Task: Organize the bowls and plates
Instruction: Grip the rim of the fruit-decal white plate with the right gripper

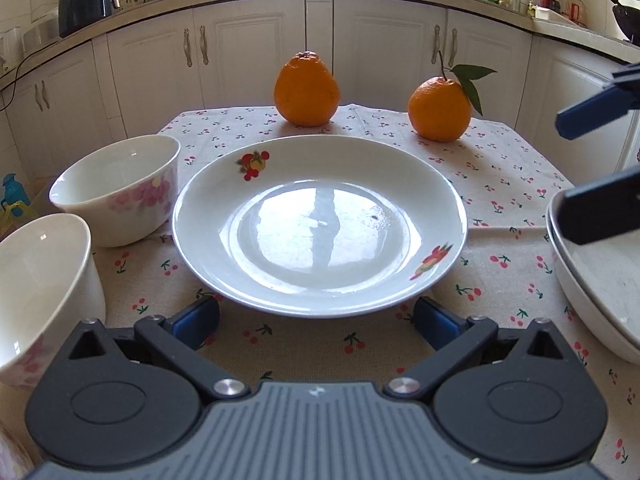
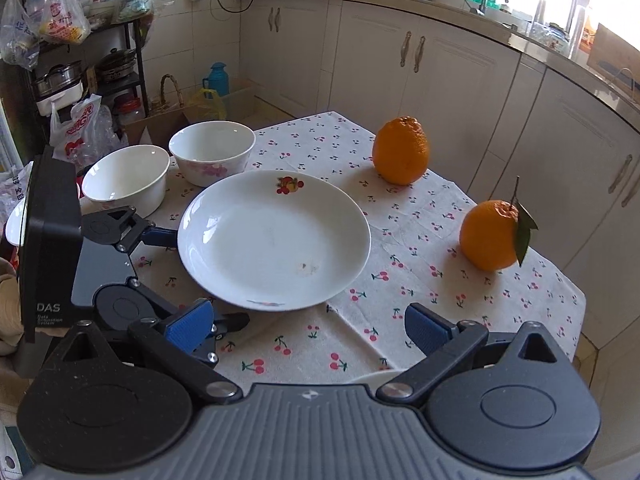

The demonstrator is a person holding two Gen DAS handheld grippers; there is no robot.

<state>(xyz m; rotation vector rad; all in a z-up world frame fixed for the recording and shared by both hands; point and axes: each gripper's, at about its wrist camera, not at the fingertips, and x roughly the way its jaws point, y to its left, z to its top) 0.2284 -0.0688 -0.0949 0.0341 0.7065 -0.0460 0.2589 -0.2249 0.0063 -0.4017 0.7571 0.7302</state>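
Left tongs (image 1: 316, 322) spread wide at near rim of plate (image 1: 320, 224) mid-tabletop (image 2: 400, 320), right tongs (image 2: 308, 326) released too, nothing held (shallow bite could tip plate into nearby bowls (image 1: 120, 196)).

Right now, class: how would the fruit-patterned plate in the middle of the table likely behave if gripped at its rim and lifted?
The plate looks glazed, so probably slippery. It seems stiff ceramic, likely to chip if dropped. Being wide and shallow, it may tilt when held by one edge.

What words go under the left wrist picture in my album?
Open left gripper faces a white fruit-print plate on the cherry tablecloth, two oranges behind.
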